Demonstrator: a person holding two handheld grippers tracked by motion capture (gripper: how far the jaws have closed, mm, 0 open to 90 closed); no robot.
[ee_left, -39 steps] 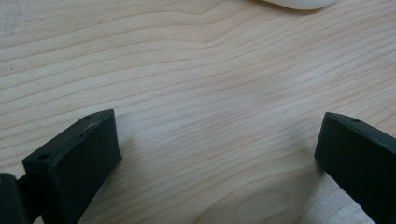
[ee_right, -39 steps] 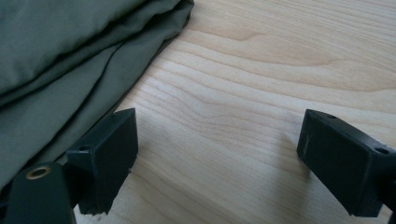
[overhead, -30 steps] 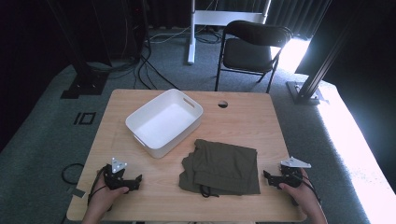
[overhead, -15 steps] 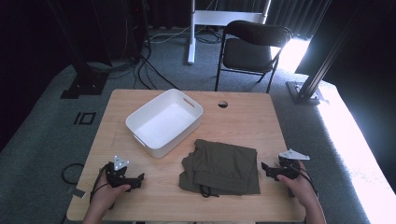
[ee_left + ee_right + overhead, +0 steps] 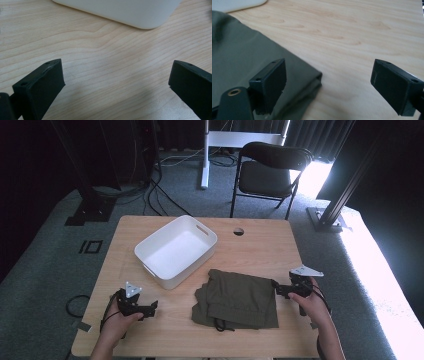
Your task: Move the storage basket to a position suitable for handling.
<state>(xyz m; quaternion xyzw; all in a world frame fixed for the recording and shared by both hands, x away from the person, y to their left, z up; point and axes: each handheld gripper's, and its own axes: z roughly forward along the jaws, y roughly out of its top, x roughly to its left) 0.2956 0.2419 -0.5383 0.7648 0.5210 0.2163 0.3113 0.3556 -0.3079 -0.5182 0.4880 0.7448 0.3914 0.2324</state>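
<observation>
While wide open, right claw [image 5: 328, 85] straddles green cloth [image 5: 242, 65] corner.

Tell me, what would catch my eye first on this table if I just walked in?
Probably the dark olive folded garment lying near the front middle of the wooden table, with the empty white bin just behind it to the left. Next you would notice the two hand-held grippers: the right gripper is open at the cloth's right corner, one jaw over the fabric, and the left gripper is open over bare wood near the bin.
</observation>
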